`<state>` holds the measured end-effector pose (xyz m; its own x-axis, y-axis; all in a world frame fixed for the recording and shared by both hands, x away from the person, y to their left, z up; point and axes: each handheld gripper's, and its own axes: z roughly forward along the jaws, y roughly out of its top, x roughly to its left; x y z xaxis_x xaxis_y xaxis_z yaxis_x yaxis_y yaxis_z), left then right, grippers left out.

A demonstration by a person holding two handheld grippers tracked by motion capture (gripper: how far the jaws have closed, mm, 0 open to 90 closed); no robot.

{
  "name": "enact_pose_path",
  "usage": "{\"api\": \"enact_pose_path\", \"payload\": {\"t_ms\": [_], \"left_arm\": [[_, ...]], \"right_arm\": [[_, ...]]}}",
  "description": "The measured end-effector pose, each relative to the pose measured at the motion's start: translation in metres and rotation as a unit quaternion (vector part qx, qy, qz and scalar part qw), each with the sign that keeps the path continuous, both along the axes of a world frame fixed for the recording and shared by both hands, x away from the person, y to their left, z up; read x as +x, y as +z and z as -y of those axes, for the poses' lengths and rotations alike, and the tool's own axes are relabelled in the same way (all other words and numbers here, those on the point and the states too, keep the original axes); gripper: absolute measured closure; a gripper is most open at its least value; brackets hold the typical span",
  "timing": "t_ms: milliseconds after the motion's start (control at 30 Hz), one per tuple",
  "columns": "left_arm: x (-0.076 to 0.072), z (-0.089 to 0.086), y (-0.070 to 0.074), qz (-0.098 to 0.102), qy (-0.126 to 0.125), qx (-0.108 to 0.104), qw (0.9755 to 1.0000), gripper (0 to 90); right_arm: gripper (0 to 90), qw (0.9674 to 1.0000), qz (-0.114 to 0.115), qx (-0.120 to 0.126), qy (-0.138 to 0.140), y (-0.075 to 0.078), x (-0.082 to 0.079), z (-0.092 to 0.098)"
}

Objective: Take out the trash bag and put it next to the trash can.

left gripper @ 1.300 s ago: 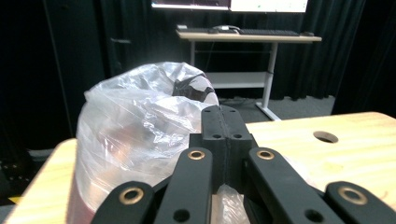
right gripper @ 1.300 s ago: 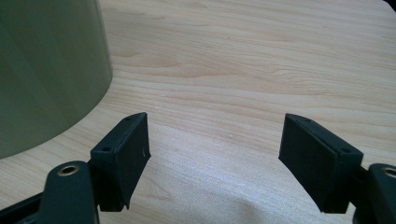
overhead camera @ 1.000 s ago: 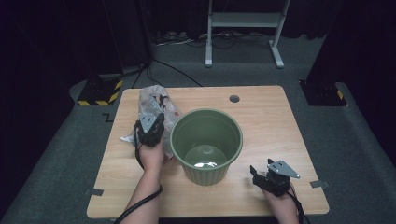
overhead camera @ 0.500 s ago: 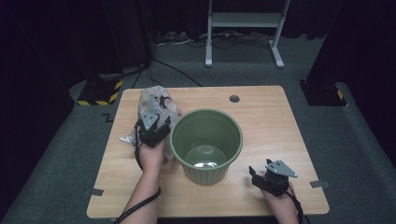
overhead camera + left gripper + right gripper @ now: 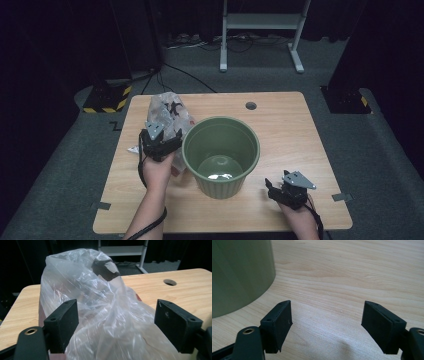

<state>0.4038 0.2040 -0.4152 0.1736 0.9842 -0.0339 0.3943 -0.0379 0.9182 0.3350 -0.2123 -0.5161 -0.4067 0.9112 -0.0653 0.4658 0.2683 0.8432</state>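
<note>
Nudging forward, the left gripper (image 5: 160, 136) now straddles the plastic bag (image 5: 100, 310).

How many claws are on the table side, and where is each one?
2: the left claw open around the clear plastic bag, the right claw open beside the green plastic bin.

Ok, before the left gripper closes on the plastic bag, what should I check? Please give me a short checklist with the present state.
1. Left gripper open: ok, both jaws spread wide.
2. Plastic bag between its jaws: ok.
3. Jaws touching the film: cannot tell.
4. Green bucket upright, mouth free: ok; something pale lies at its bottom.
5. Right gripper out of the way: ok, open, low on the table, right of the bucket.
6. What the bag contains: cannot tell, dark shapes show through.
</note>
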Motion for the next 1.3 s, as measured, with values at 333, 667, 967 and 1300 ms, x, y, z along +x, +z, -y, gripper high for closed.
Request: {"api": "enact_pose_path", "payload": {"t_ms": [333, 667, 967, 1300], "left_arm": [[-0.041, -0.014, 0.007, 0.004, -0.031, 0.007, 0.9995, 18.3], [-0.091, -0.032, -0.02, -0.031, -0.074, 0.018, 0.9966, 17.7], [-0.113, -0.03, -0.083, -0.11, -0.102, 0.045, 0.9876, 14.5], [-0.107, -0.004, -0.114, -0.167, -0.152, 0.074, 0.9715, 6.5]], "right_arm": [[23.8, 0.9999, -0.01, -0.005, 0.001, -0.003, 0.002, -0.003], [23.7, 0.9997, -0.026, -0.004, 0.0, -0.005, 0.007, -0.001], [23.8, 0.9995, -0.029, -0.011, 0.006, -0.005, 0.007, -0.003], [22.5, 0.9982, -0.052, -0.028, 0.009, -0.007, 0.009, -0.009]]}}
